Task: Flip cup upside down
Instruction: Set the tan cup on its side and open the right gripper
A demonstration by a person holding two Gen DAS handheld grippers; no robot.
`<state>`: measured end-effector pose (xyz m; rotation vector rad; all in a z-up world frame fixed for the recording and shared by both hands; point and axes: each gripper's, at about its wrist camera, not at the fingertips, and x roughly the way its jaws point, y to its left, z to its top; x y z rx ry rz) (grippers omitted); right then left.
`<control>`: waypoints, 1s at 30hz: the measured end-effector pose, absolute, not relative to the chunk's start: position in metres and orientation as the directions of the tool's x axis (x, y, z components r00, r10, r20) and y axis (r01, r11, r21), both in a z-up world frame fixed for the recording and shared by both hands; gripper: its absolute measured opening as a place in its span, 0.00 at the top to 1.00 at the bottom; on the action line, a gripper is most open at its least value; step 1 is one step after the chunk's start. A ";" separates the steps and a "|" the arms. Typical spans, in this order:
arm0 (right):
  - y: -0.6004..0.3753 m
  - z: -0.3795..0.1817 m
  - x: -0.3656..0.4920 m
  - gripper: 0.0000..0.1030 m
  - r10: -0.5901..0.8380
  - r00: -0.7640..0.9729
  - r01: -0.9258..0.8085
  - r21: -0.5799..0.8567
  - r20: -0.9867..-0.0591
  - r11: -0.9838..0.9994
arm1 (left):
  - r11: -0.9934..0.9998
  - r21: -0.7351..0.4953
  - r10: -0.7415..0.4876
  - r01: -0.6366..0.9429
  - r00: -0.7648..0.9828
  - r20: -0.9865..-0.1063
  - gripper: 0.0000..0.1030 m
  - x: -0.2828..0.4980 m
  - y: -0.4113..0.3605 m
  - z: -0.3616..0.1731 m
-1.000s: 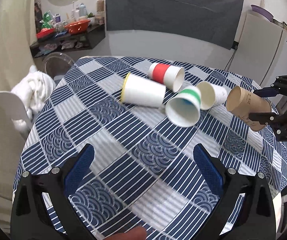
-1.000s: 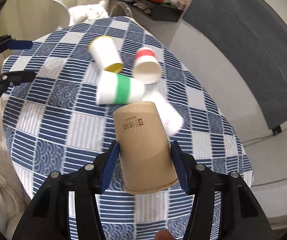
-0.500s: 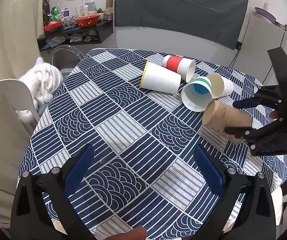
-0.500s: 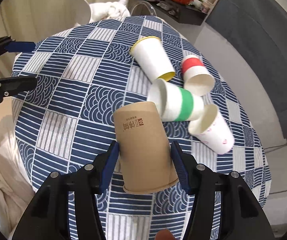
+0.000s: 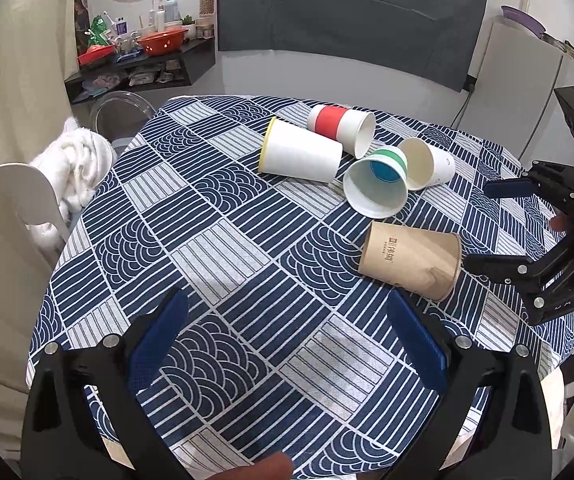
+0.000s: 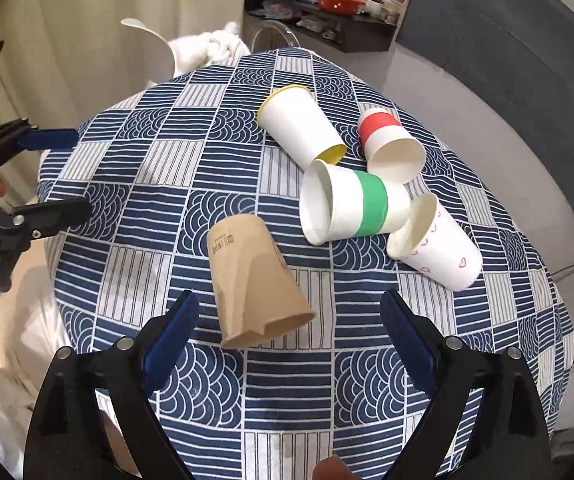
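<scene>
A brown paper cup (image 5: 410,264) lies on its side on the blue patterned tablecloth (image 5: 215,248), dented near its rim. In the right wrist view the brown cup (image 6: 253,276) lies just ahead of my right gripper (image 6: 287,332), which is open and empty, its mouth toward the camera. My right gripper also shows in the left wrist view (image 5: 483,224), open, just right of the cup. My left gripper (image 5: 287,336) is open and empty over the near table, also seen in the right wrist view (image 6: 67,172).
Several other cups lie on their sides: a yellow-rimmed white cup (image 5: 299,157), a red-banded cup (image 5: 341,126), a green-banded cup (image 5: 377,182), a heart-print cup (image 6: 435,244). A white chair with a towel (image 5: 67,168) stands left. A shelf (image 5: 135,60) is behind.
My right gripper opened and let go of the brown cup, which now lies on its side on the table. The gripper pulled back. My left gripper drew back a little.
</scene>
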<state>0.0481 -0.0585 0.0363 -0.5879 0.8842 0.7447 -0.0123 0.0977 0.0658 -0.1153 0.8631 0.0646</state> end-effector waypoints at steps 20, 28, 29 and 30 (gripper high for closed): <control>-0.142 0.021 0.059 0.15 0.350 0.444 -0.733 -0.110 -0.825 0.672 | 0.948 -0.221 -0.062 -0.230 0.547 -0.835 0.06 0.033 0.072 0.063; -0.160 0.007 0.066 0.15 0.366 0.436 -0.754 -0.112 -0.822 0.647 | 0.878 -0.335 -0.181 -0.343 0.410 -0.894 0.06 0.065 0.063 0.046; -0.162 0.005 0.067 0.15 0.368 0.435 -0.760 -0.115 -0.821 0.640 | 0.869 -0.335 -0.179 -0.364 0.400 -0.899 0.06 0.070 0.061 0.046; -0.164 0.004 0.068 0.15 0.373 0.434 -0.762 -0.113 -0.820 0.637 | 0.863 -0.335 -0.177 -0.379 0.394 -0.902 0.06 0.073 0.059 0.046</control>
